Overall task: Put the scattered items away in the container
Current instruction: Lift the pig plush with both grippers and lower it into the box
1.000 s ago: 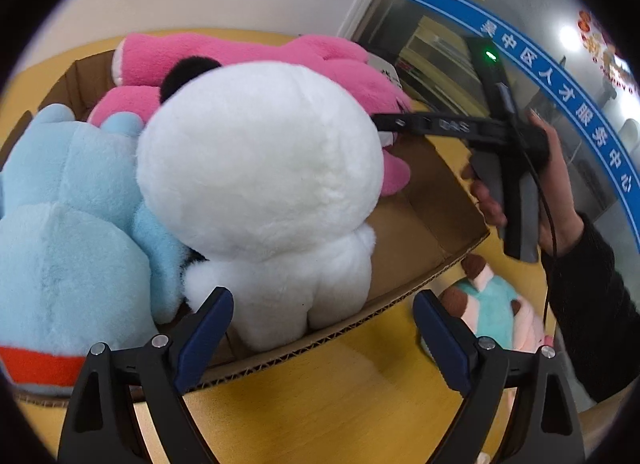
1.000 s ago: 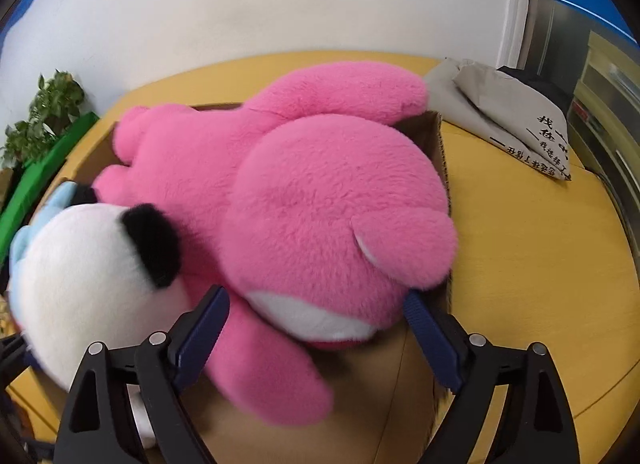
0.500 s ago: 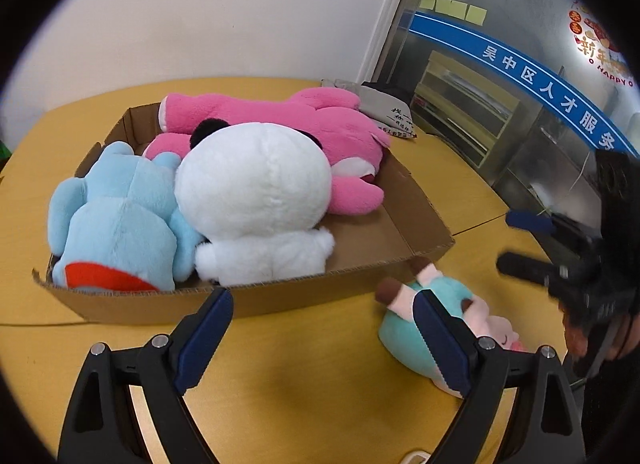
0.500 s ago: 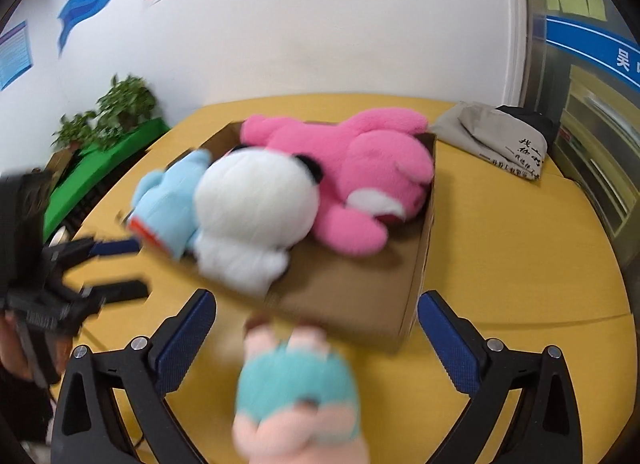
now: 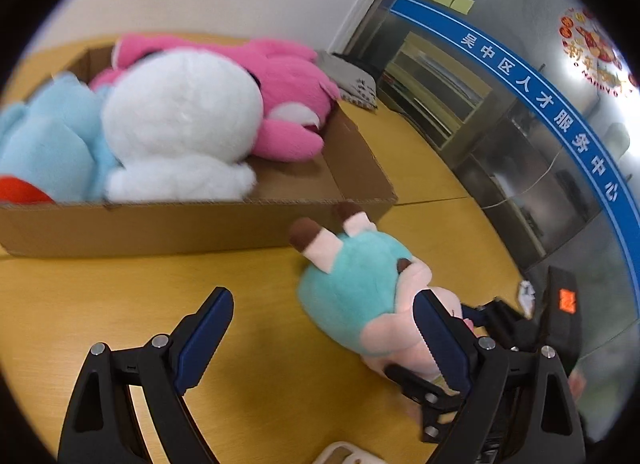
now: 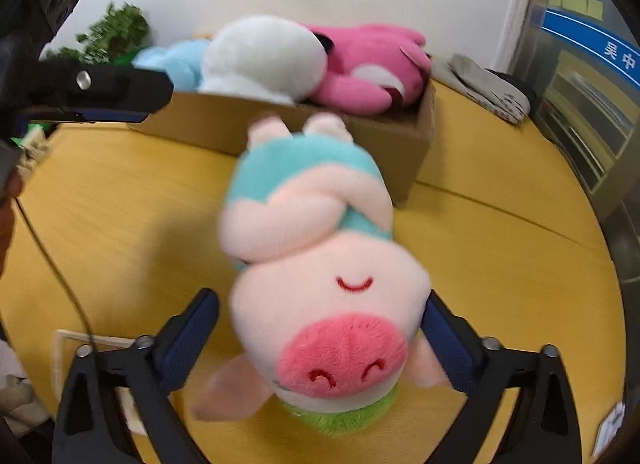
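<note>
- On the yellow worktop (image 6: 500, 264), just in front of the cardboard box (image 6: 384, 139), lies the pig plush (image 6: 320, 264), face up with its head toward the right gripper (image 6: 320, 328).
- It looks light, soft and squashy, with a fuzzy cover that should not slip; a firm squeeze will sink in, not harm it.
- I judge the round head the best hold, the jaws pressing its two sides.
- The right jaws stand wide and have just been closing, the head between them; the right-hand pad meets the cheek, the other stands just clear, so no grip yet.
- The left gripper (image 5: 320, 336) hangs beside the plush with its jaws wide apart, holding nothing.
- Three larger plush toys (image 5: 180, 123) fill most of the box.
</note>
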`<state>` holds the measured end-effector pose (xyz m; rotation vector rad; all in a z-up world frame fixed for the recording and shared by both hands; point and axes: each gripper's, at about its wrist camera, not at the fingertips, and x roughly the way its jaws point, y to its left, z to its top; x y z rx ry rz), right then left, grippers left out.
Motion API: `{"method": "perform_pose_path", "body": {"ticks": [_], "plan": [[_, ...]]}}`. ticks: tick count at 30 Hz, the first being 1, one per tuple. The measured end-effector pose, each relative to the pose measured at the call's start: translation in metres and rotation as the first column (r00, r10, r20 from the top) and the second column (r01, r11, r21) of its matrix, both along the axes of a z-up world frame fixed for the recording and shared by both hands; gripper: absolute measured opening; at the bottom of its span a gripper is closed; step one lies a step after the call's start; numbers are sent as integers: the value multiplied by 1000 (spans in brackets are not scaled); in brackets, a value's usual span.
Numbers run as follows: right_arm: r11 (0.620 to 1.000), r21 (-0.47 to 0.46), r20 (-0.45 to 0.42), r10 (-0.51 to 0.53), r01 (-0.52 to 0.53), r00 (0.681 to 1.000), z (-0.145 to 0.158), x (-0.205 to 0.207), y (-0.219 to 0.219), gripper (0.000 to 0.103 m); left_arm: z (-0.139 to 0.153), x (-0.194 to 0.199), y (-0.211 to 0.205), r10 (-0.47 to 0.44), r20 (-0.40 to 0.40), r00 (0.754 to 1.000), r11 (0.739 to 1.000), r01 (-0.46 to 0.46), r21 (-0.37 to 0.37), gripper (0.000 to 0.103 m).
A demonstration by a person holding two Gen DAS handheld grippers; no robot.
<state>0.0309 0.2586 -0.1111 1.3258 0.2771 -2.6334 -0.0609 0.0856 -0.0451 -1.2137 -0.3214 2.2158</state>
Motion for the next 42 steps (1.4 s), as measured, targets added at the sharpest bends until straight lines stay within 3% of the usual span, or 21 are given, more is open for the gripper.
{"method": "perform_pose_path", "body": {"ticks": [7,14,15,16,19,21,24,27,30,32,35,39,41,42], "plan": [[995,-93,-19,-22,20,1000,-5,11,7,85,-38,-23,13,-46,103,994,994,36,102,92],[997,-79,-52,14,-18,999,-7,31,-14,85,-60,-30,19,-75,151,986,988,53,142,91],[997,-81,-53,16,-20,998,-7,31,-13,85,-62,-30,18,-81,158,984,987,57,150,87],[996,-88,-50,17,-21,999,-7,31,-11,85,-61,-29,18,-95,155,983,983,69,168,75],[992,-122,-41,10,-15,999,-6,30,-6,84,-43,-24,27,-96,96,991,990,86,110,65],[985,-171,-53,4,-13,999,-2,30,-3,78,-27,-21,31,-91,49,995,993,87,75,65],[980,-196,-144,-12,-17,989,19,34,-2,76,18,-22,36,-112,-63,992,991,115,62,65],[974,-224,-267,-43,-19,963,57,27,4,76,74,-37,46,-149,-201,968,988,155,16,65],[973,-229,-354,-72,-12,933,90,-3,9,76,122,-72,63,-191,-322,927,982,181,-60,65],[968,-253,-386,-105,4,917,106,-38,15,77,131,-110,73,-212,-334,918,977,188,-102,65],[962,-271,-386,-148,41,911,101,-87,19,77,111,-167,85,-230,-269,935,971,200,-133,65],[963,-230,-262,-199,140,944,52,-145,20,77,49,-214,105,-263,-113,958,951,238,-199,65],[965,-202,-193,-209,170,959,32,-152,18,77,23,-222,105,-267,-55,962,953,255,-165,65],[973,-162,-202,-194,163,960,27,-149,14,78,19,-223,101,-269,-50,962,955,259,-144,65]]}}
